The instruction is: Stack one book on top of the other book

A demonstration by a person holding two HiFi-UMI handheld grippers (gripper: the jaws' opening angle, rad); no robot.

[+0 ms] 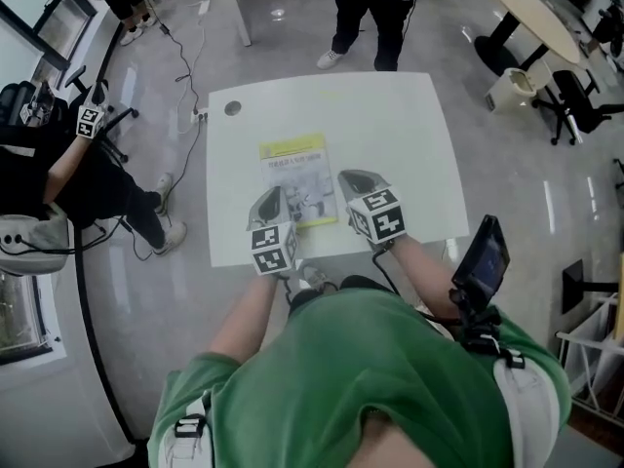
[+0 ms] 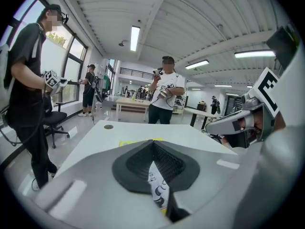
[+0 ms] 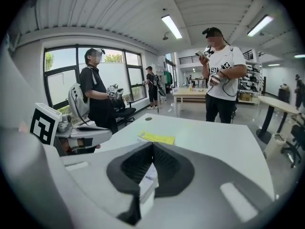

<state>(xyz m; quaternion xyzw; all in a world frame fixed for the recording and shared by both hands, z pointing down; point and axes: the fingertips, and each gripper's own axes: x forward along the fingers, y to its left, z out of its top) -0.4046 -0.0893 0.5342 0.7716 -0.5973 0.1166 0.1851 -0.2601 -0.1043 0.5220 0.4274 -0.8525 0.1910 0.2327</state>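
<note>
A book (image 1: 297, 178) with a yellow top band and a pictured cover lies near the front of the white table (image 1: 390, 125); in the head view I make out only this one. My left gripper (image 1: 269, 206) is at its near left corner and my right gripper (image 1: 357, 187) at its near right corner. In the left gripper view the jaws (image 2: 153, 144) are shut on a printed edge of the book (image 2: 157, 187). In the right gripper view the jaws (image 3: 152, 147) are shut on a thick white page edge (image 3: 147, 182). A yellow strip (image 3: 157, 138) lies on the table beyond.
A person (image 1: 375, 8) stands at the table's far edge holding a device. Another person (image 1: 58, 164) with a marker cube is at the left by an office chair. A round cable hole (image 1: 232, 108) is in the table's far left corner. A round table (image 1: 531, 13) stands far right.
</note>
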